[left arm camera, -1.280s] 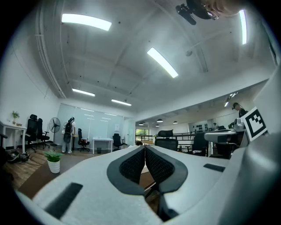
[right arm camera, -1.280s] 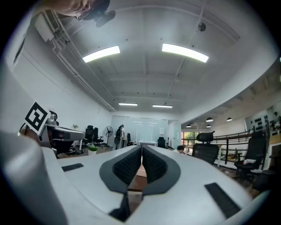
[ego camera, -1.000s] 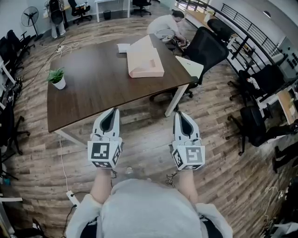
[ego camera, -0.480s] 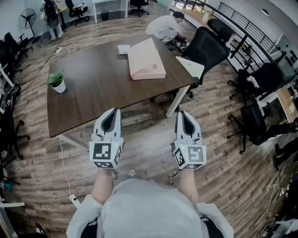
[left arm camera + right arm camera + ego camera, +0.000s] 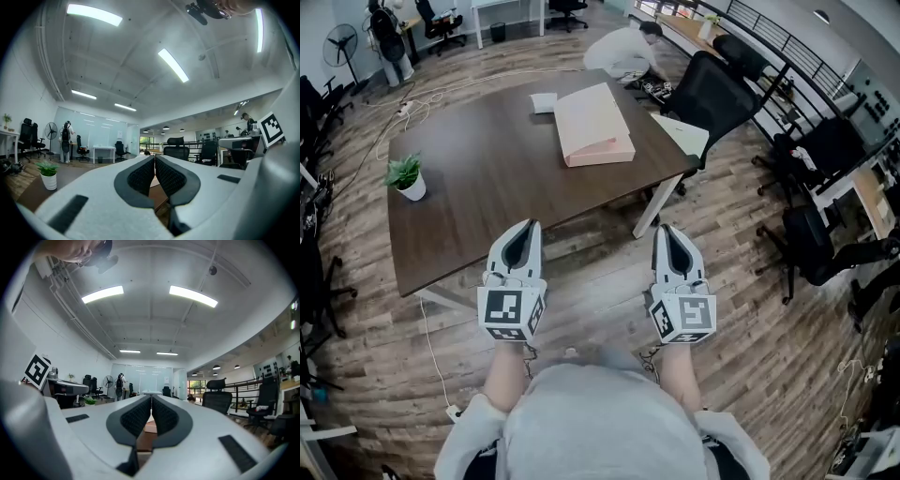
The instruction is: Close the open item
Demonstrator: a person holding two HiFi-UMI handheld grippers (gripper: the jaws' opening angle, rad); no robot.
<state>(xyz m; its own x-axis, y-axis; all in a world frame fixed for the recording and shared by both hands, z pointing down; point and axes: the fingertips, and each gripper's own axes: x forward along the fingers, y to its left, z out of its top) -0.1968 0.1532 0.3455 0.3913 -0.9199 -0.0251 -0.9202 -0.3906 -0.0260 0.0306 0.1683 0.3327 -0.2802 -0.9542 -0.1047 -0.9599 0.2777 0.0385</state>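
My left hand-held gripper point(image 5: 525, 228) and right hand-held gripper point(image 5: 667, 230) are closed and empty at the counter's point(image 5: 487, 187) near edge. The pink box point(image 5: 593, 125) sits by its far right corner, and a potted plant point(image 5: 406, 176) by its left edge.

Grey sweatshirt point(image 5: 600, 427); white tongs point(image 5: 525, 228) bearing black-patterned cubes point(image 5: 511, 312).

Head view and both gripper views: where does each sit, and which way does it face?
Head view: on the wearer's head, looking steeply down at the table and box; shows forearms, left gripper, right gripper.
Left gripper view: on that gripper, level along its shut jaws over the table; plant at left.
Right gripper view: on that gripper, along its shut jaws toward the box.
Shared: both gripper views show the fan and a standing person.
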